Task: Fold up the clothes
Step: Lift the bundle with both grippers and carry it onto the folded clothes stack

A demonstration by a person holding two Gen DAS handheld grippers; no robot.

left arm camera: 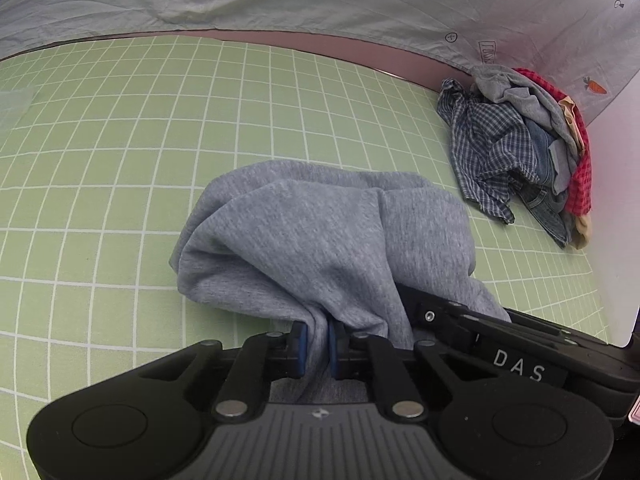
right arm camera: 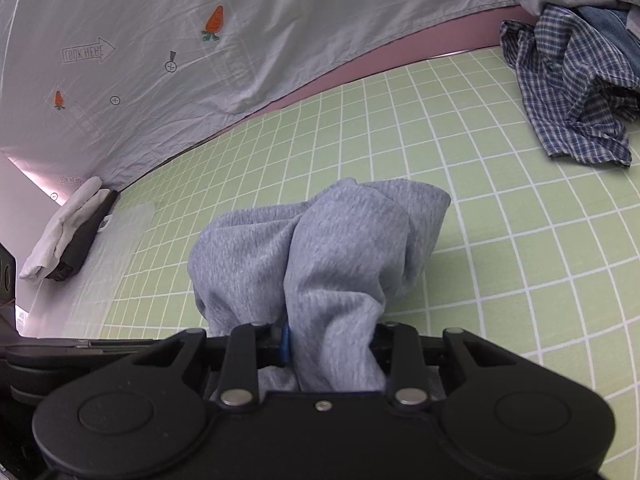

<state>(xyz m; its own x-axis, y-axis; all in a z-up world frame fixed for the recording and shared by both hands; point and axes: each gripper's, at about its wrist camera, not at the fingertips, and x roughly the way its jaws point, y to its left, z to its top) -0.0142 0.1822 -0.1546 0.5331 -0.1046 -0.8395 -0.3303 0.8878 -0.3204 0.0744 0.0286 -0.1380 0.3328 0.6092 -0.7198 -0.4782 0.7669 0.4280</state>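
A grey knit garment lies bunched on the green grid mat. My left gripper is shut on a fold of its near edge, the blue pads pressing the cloth from both sides. The other gripper's black body shows at lower right in the left wrist view. In the right wrist view the same grey garment rises in a lump from my right gripper, which is shut on a thick bunch of it. One blue pad shows; cloth hides the other.
A heap of clothes, with a blue checked shirt, denim and a red checked piece, sits at the mat's far right. A pale sheet with carrot prints hangs behind. Folded white and dark clothes lie at the left edge.
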